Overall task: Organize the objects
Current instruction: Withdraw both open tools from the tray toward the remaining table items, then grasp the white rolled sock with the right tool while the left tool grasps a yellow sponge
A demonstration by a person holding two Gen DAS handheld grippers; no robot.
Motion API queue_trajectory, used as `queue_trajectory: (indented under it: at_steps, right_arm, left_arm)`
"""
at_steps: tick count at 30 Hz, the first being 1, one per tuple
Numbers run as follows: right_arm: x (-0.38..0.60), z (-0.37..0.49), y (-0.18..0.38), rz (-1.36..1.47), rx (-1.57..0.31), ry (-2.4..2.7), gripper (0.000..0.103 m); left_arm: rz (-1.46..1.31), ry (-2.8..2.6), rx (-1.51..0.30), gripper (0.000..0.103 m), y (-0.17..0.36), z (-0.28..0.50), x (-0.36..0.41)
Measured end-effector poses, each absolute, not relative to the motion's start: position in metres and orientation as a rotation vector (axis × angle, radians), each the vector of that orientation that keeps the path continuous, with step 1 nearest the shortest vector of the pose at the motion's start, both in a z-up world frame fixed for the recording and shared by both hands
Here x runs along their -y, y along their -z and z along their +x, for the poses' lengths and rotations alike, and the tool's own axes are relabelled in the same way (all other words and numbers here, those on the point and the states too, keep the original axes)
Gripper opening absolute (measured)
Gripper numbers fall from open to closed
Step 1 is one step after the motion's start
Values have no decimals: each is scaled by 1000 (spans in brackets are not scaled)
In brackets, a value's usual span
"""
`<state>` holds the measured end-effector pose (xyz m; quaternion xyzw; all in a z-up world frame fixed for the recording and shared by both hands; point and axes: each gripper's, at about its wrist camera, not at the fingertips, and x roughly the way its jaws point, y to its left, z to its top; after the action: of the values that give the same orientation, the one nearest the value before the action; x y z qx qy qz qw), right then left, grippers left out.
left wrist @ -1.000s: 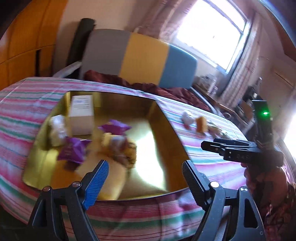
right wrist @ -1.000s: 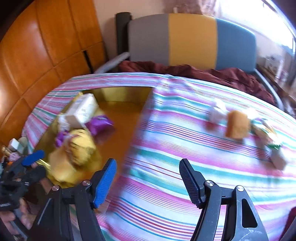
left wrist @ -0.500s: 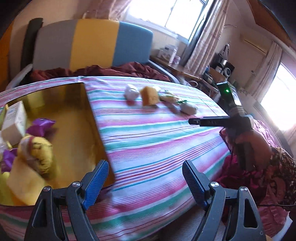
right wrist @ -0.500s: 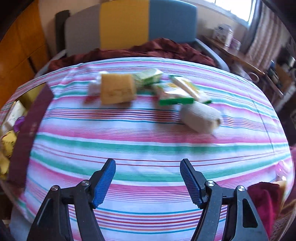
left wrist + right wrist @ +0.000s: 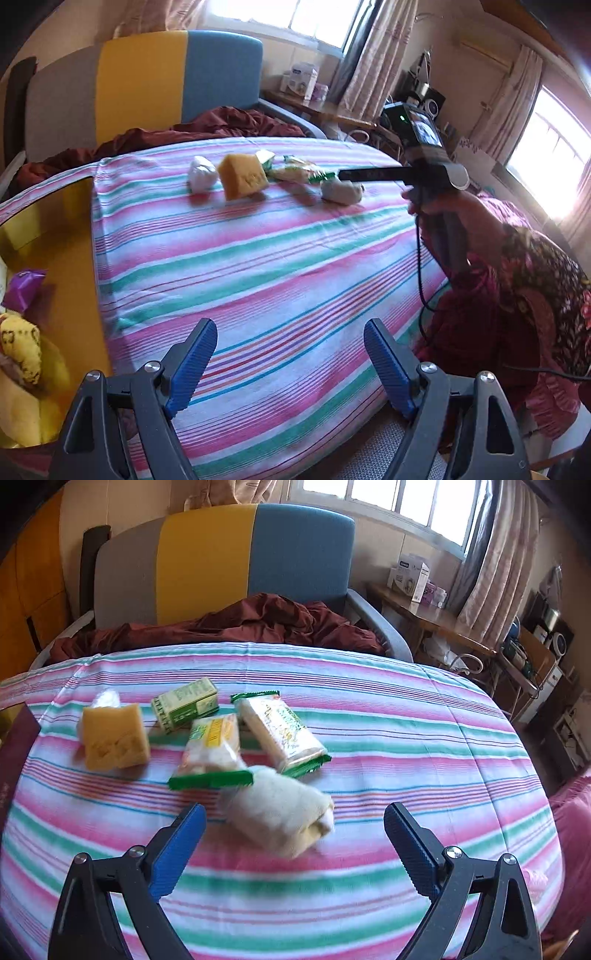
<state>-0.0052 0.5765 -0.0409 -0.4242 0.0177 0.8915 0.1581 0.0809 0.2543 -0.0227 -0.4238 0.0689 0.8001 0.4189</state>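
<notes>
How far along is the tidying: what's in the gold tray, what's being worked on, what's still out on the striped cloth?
Done: a purple packet and a yellow soft toy lie in the gold tray. In hand: nothing yet; the right gripper has just been opening its jaws in front of the rolled white cloth, and the left gripper is open and empty. Left: that cloth, the yellow sponge, two green-edged snack packs, a small green box, a white wad.
</notes>
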Motion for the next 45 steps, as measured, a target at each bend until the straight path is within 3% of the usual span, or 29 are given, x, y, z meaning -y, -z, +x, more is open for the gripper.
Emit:
queue_trajectory:
  at_steps: [11, 15, 27, 37, 45]
  right_arm:
    - [-592, -19, 68, -1269, -204, -2582, 97]
    - [-581, -27, 74, -1308, -138, -2603, 87]
    - [-577, -28, 73, -1362, -83, -2539, 75]
    - [-598, -5, 65, -1442, -236, -2365, 73]
    - [-595, -8, 66, -1449, -182, -2355, 74]
  left_arm:
    - [-1144, -2000, -165, 83, 42, 68, -277]
    - [-1163, -1996, -176, 83, 49, 66, -284]
    - [-1190, -1995, -174, 83, 56, 60, -294]
    - [-1174, -2060, -148, 83, 45, 33, -306]
    - [-1126, -2142, -234, 83, 38, -23, -353]
